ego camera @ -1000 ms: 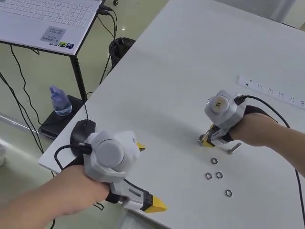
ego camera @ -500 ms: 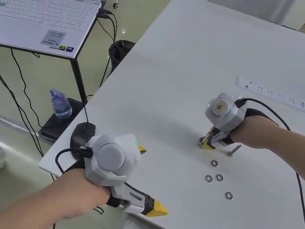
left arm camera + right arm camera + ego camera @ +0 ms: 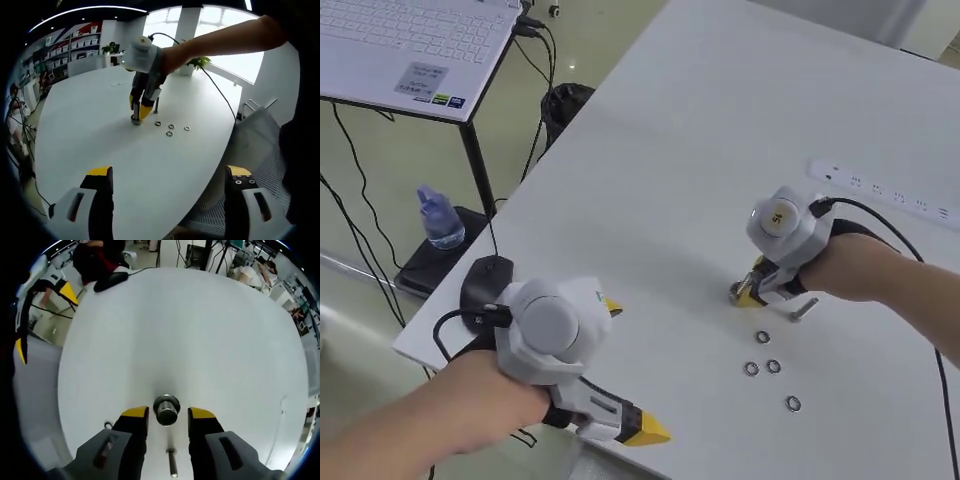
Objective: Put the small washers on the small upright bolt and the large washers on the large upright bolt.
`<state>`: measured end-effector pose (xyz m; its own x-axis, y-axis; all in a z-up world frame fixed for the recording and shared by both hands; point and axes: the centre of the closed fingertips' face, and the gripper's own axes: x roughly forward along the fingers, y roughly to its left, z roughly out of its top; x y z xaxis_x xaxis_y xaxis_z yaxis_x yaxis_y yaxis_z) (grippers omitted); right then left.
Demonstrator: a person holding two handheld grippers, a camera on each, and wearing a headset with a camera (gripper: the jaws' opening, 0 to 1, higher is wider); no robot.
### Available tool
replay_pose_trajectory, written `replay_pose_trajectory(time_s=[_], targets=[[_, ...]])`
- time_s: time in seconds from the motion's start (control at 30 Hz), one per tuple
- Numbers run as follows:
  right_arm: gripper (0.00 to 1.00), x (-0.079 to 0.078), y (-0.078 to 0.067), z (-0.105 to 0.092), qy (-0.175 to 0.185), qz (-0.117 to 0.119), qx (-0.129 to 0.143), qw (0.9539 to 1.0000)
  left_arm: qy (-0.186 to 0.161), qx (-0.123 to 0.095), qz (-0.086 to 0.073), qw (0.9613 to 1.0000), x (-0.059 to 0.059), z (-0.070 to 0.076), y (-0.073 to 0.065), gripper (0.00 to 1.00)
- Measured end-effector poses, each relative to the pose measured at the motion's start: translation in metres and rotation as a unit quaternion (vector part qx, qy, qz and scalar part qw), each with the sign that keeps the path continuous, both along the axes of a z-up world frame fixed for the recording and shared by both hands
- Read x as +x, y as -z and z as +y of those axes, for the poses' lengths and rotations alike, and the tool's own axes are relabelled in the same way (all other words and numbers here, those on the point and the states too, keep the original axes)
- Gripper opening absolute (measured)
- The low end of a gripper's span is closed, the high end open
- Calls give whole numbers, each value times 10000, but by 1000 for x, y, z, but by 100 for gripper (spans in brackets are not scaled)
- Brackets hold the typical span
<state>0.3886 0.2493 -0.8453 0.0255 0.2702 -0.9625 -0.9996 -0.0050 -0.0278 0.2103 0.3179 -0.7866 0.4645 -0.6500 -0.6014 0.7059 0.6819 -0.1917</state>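
So the right claw (image 3: 168, 415) is hovering low over the white bench (image 3: 700, 150). Its two yellow-tipped jaws are sitting either side of the chunky grey metal bolt (image 3: 166, 409). In the right gripper view a thin strip of bench is showing on each side of the bolt's round top, so the jaws are looking spread around it rather than pinching it. In the left gripper view that bolt is standing right at the tips of the claw.

The slim grey metal bolt (image 3: 803, 308) is sitting just beside the right claw, on the side toward the person's hand (image 3: 850, 268). It's looking upright in the left gripper view (image 3: 156, 104); from the head view I honestly can't tell.

Four small silver metal washers (image 3: 762, 337) are lying flat on the bench near both bolts. They're in a loose scatter, none of them touching, and none is on a bolt yet.

The left claw (image 3: 168, 175) is hanging out near the bench's edge, well apart from all that. Its jaws are spread wide and gripping nothing.

A white power strip (image 3: 885, 192) is lying further back on the bench. A white laptop (image 3: 410, 40) is sitting on a separate stand off to the side.
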Motion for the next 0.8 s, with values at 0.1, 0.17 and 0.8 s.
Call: replay_pose_trajectory(time_s=[0.1,0.17,0.8], targets=[[32,-1,-7,0,38,11,86,10000,10,-1,-12,10000,0,-2,-1,93],[33,-2,-11,0,19,-18,127,9999,-27,-47,-45,10000,1,-3,-3,93],[35,-14,-26,-16,36,-3,132,9999,116,50,-62,9999,-8,-8,-5,91]])
